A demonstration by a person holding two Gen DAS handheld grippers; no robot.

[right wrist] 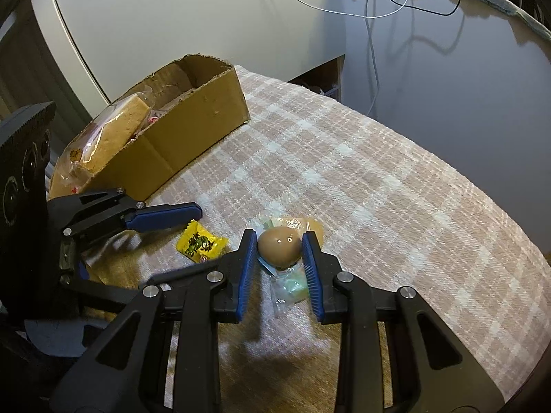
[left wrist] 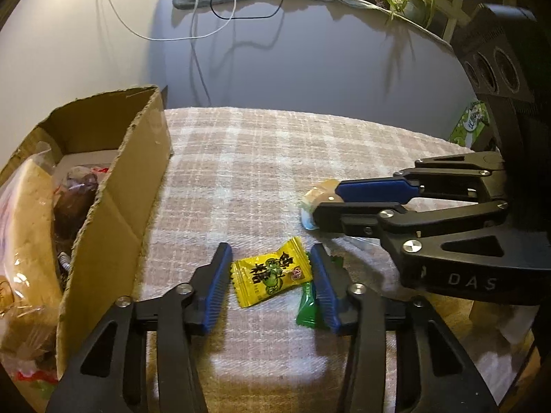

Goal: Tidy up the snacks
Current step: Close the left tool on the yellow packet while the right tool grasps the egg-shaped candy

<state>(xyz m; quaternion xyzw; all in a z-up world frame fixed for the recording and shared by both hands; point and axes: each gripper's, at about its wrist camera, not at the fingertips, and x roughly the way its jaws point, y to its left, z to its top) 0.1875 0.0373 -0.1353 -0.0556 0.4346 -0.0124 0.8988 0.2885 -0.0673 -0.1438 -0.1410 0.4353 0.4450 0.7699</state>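
Note:
A yellow candy [left wrist: 272, 275] lies flat on the plaid cloth between the blue pads of my left gripper [left wrist: 270, 246]. The pads stand at the wrapper's edges without squeezing it, so this gripper is open. A green candy [left wrist: 306, 306] lies partly under its right finger. My right gripper [right wrist: 279, 232] is shut on a brown egg in clear wrapping [right wrist: 279, 249], low over the cloth. The left wrist view shows that gripper [left wrist: 327, 199] to the right with the pack [left wrist: 311, 203] at its tips. The right wrist view shows the yellow candy [right wrist: 201, 244] below one left finger [right wrist: 165, 216].
An open cardboard box [left wrist: 137, 186] [right wrist: 193, 127] stands at the left edge of the table, holding a bagged loaf [right wrist: 120, 127] and other wrapped snacks. The plaid cloth [right wrist: 378, 172] stretches to the right. A green carton [left wrist: 471, 124] stands far right. Cables hang on the wall behind.

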